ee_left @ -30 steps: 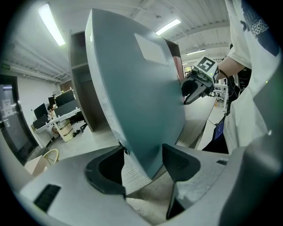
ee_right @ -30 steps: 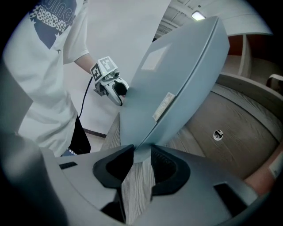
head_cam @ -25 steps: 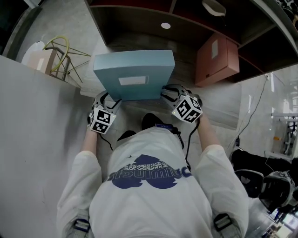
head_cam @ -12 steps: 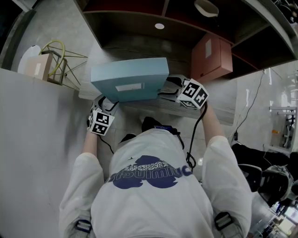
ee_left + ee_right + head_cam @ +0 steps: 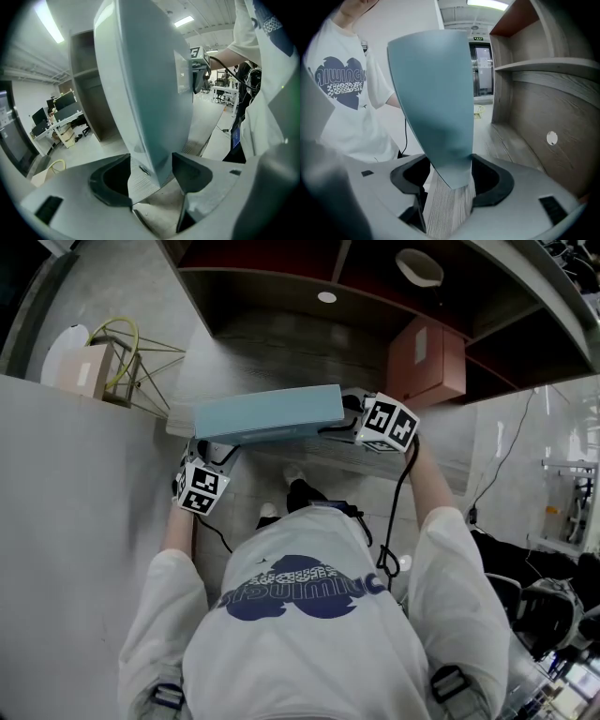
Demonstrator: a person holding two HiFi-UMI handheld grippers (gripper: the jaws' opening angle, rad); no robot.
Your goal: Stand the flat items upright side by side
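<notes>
A dark wooden shelf unit (image 5: 272, 343) stands on a pale grey floor (image 5: 112, 277). Strip lights (image 5: 49, 21) run along the ceiling (image 5: 215, 11).

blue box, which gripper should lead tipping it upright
Probably left: the left gripper is clamped on one corner of the blue box, while the right gripper has just been closing its jaws on the other corner, so its hold looks less settled.

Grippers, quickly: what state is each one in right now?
Left gripper: closed on the blue box.
Right gripper: jaws just closed further, gripping the same box.
</notes>
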